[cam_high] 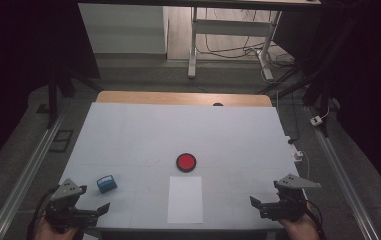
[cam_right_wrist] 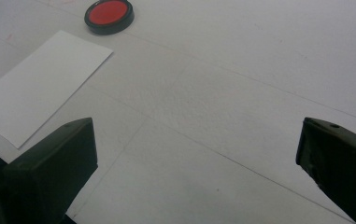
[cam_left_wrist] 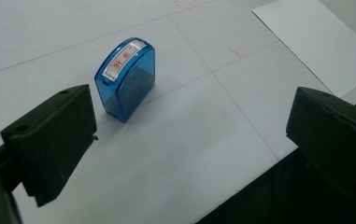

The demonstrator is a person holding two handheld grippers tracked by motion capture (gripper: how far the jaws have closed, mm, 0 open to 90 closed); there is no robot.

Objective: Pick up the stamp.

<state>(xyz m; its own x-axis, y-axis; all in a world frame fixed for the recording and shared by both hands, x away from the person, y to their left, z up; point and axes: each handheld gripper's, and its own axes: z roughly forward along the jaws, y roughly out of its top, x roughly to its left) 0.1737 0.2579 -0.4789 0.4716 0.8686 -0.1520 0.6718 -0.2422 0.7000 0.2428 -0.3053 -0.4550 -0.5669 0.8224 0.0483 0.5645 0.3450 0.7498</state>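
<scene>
The small blue translucent plastic stamp (cam_high: 106,183) stands upright near the front left corner of the white tabletop (cam_high: 128,135) — just ahead of the left gripper (cam_left_wrist: 189,121), not touched. Both the left and the right gripper (cam_high: 264,206) have jaws wide apart, holding nothing. The white paper sheet (cam_high: 185,199) lies at the front edge — the round red ink pad (cam_high: 186,162) just behind it.

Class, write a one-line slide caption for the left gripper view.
Open left hand-held gripper faces an upright blue stamp on the white table, paper sheet beyond.
</scene>
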